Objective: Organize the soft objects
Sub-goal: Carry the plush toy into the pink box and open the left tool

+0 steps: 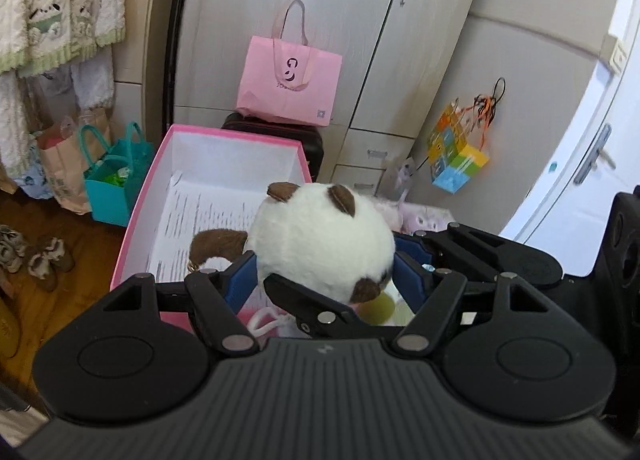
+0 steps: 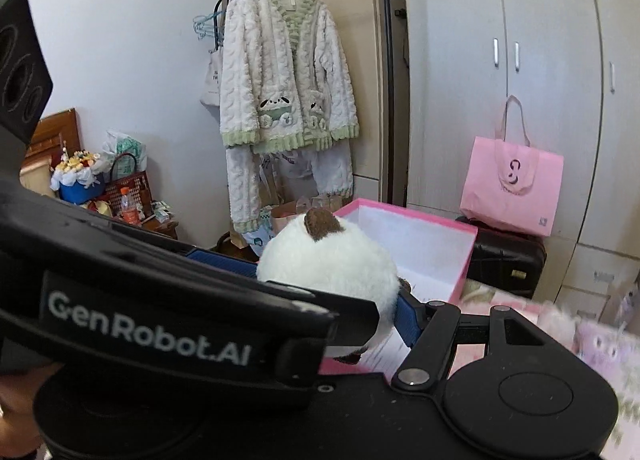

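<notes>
Now I have the white plush toy (image 1: 320,236) between both tools at once. The left gripper (image 1: 324,272) has its blue pads pressed on the two sides of the round white body, and the right gripper (image 2: 332,296) also is clamped on it — in the right wrist view one blue pad touches the toy on each side, and in the left wrist view a black finger of the right tool crosses under the toy. The toy hangs in the air over the near edge of the pink box (image 1: 148,195), which stands open, with a printed paper sheet (image 1: 208,215) on its bottom.

I judge the step is to bring the toy into this box. To do it well I would move both hands together, at the same speed, so the soft body is not twisted or pulled apart. I would carry it clear over the pink wall to the middle of the box, lower it until it rests on the paper, and only then open the fingers — one tool first, so the brown tail (image 1: 220,244) does not catch on a finger.
</notes>
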